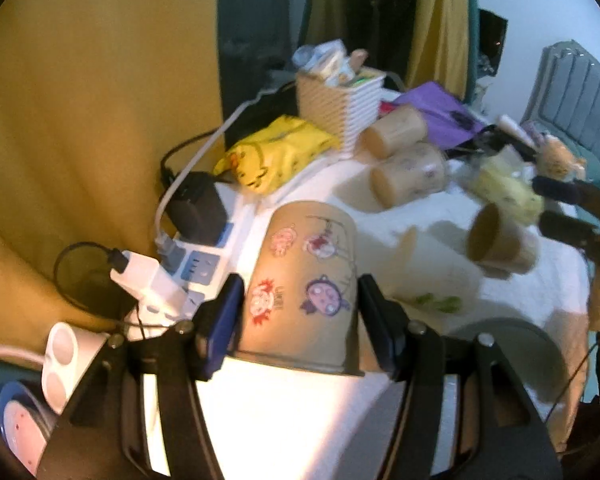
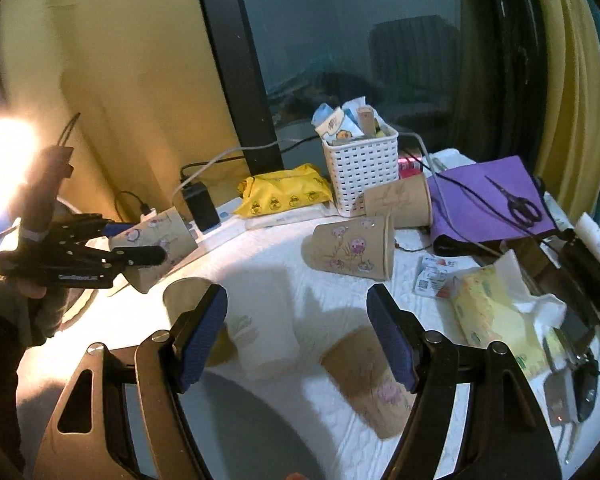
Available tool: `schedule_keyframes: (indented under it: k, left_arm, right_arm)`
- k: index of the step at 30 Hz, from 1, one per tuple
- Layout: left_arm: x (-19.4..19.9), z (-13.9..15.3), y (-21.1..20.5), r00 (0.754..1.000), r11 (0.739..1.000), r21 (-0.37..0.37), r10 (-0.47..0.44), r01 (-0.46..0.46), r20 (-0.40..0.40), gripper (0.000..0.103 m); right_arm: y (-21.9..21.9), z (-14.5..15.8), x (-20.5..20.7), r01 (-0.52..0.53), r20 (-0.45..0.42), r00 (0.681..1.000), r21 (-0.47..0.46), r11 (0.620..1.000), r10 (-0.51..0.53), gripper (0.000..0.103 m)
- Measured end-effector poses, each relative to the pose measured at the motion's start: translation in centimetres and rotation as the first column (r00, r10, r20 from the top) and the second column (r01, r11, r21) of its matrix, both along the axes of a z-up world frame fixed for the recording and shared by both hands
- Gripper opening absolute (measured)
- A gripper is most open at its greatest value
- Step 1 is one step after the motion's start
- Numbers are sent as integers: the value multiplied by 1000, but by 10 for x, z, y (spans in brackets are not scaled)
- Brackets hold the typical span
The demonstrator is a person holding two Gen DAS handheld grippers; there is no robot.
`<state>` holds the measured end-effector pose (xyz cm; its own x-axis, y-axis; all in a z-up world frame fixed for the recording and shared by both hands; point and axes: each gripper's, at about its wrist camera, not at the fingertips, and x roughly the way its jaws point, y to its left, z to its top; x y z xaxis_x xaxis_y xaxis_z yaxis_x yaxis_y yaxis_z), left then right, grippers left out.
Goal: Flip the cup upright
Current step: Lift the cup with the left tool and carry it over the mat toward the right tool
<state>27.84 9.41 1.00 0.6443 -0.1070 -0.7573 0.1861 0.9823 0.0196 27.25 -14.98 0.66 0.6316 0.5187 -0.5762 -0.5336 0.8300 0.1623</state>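
Clamped between the left gripper (image 1: pixel 300 312) jaws, the sticker-printed cup (image 1: pixel 306 280) is held clear of the table (image 2: pixel 260 256), tilted with its closed base toward the camera's far side. Judgement: the wrist must roll until the mouth faces up, then lower squarely before release, keeping off the power strip (image 1: pixel 196 256) just beside. Right gripper (image 2: pixel 296 336) jaws stand wide, holding nothing, above two more lying cups, a brown cup (image 2: pixel 374 384) and a white cup (image 2: pixel 260 332). Further cups lie near the white basket (image 2: pixel 364 168).
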Motion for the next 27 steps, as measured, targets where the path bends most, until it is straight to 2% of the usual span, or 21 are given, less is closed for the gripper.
schedule_keyframes:
  k: [4,10,16,27]
  left_arm:
    - [-35,11,-18,999,999,-19,-33,34,32,60]
    - [-88,8,-45,997,995,-65,-75,77,37,60]
    - [-138,-6,-80,990,984,-110,-137,138,10,60]
    - [-179,-47,-138,974,970,-128,-218,209,-63,60]
  right_arm:
    - [-4,3,-23,-18,15,1000,-20,1000,19,75]
    - [-9,-2,-62,-84,-11,996,-52,995,84,75]
    - [-19,-17,-102,-145,-59,988,-75,987,141,75]
    - [-52,-45,-158,-208,-93,975,-64,976,202,75]
